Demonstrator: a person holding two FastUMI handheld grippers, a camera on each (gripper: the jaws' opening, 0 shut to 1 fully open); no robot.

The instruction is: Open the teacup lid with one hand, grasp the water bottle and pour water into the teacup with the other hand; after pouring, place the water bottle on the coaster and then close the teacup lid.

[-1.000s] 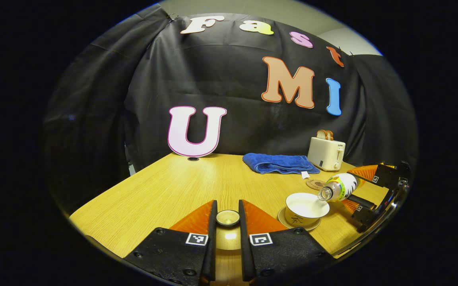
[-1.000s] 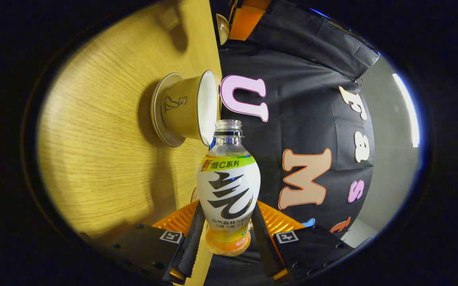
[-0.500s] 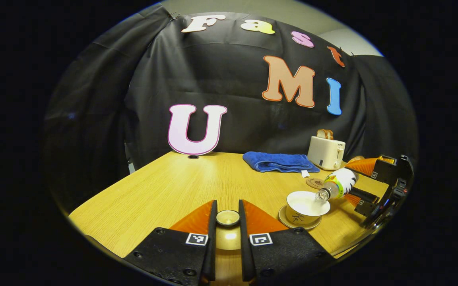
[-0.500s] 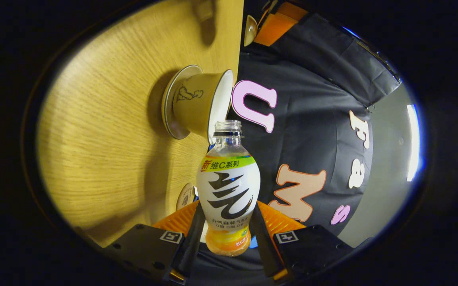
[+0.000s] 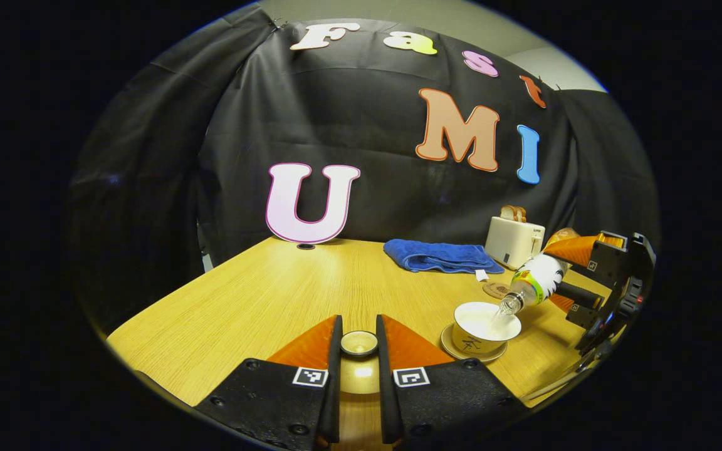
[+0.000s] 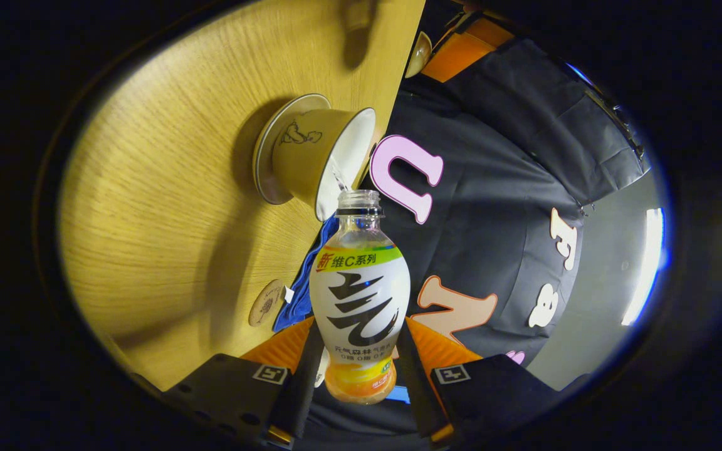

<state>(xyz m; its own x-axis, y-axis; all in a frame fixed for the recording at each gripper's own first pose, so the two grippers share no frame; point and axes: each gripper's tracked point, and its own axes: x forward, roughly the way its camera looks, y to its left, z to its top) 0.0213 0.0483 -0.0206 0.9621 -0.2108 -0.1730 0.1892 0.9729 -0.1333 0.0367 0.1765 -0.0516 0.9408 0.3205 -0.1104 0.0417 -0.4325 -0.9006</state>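
Observation:
The white teacup (image 5: 485, 323) stands uncovered on its saucer (image 5: 469, 351) at the table's right. Above it the water bottle (image 5: 536, 282) is tipped mouth-down over the rim, and a thin stream runs into the cup. My right gripper (image 6: 356, 366) is shut on the bottle (image 6: 359, 294), and the cup (image 6: 323, 160) lies just beyond the bottle's mouth. My left gripper (image 5: 359, 356) is shut on the knob of the teacup lid (image 5: 359, 343), held above the table left of the cup. A round brown coaster (image 5: 497, 289) lies behind the cup, also seen as the coaster (image 6: 266, 302).
A folded blue towel (image 5: 439, 255) lies at the back of the wooden table (image 5: 261, 300). A white toaster (image 5: 514, 241) with bread slices stands at the back right. The table's near edge runs just below my left gripper.
The right gripper has tilted the bottle further, lowering its mouth toward the cup, and water now streams out. The left gripper with the lid has stayed put.

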